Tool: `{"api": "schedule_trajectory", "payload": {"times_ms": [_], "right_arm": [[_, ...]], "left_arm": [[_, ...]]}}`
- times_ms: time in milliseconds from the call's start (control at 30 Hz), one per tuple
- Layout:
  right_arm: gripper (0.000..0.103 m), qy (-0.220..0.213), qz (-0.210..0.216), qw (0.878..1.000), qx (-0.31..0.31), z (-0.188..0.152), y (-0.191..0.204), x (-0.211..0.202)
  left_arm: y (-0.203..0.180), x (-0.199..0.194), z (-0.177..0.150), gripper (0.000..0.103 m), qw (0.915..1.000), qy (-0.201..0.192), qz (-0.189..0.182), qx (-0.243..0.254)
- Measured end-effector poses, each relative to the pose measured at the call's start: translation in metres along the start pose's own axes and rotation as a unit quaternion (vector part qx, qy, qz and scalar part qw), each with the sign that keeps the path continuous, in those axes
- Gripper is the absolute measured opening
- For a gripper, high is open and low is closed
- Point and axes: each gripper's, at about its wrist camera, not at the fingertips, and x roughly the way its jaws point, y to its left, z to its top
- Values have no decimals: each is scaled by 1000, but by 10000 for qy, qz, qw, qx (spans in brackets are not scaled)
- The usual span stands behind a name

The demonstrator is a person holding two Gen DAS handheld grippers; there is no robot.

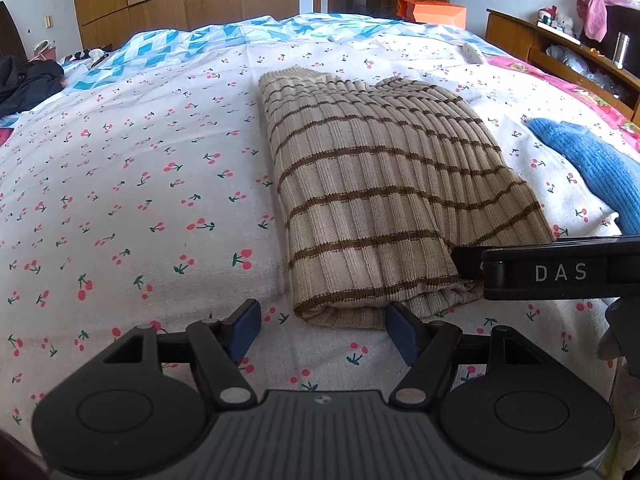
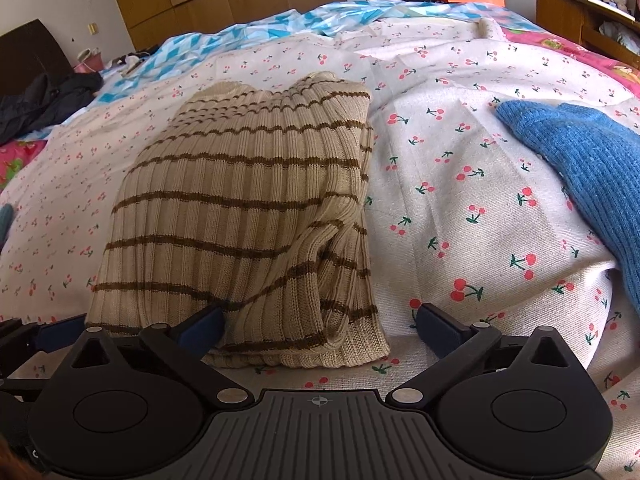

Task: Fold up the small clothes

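A beige knit sweater with brown stripes (image 1: 372,184) lies folded into a narrow stack on the cherry-print sheet (image 1: 140,200). My left gripper (image 1: 322,326) is open at the sweater's near left corner; the hem lies between its blue pads without being pressed. In the right wrist view the sweater (image 2: 240,208) shows a loose fold at its near right side. My right gripper (image 2: 320,322) stands wide open around that near edge, gripping nothing. Its black body marked DAS (image 1: 560,272) reaches in from the right in the left wrist view.
A blue knit garment (image 2: 580,160) lies on the sheet to the right of the sweater. A blue-and-white quilt (image 1: 180,44) covers the far end of the bed, with a black garment (image 1: 24,80) at far left. A wooden shelf (image 1: 560,52) borders the right side.
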Motion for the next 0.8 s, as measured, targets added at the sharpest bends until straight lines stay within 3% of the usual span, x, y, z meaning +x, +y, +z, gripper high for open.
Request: {"api": "schedule_trajectory", "payload": {"times_ms": [467, 600, 800], "right_arm": [[101, -808, -78, 9967, 79, 5, -3, -30], [101, -1115, -107, 9937, 24, 9, -1, -36], [94, -1199, 71, 9922, 342, 43, -7, -26]], "left_arm": [[-1, -8, -1, 74, 10000, -2, 22, -64], [-4, -20, 6, 74, 9998, -215, 25, -13], [-3, -35, 28, 74, 9983, -567, 104, 84]]}}
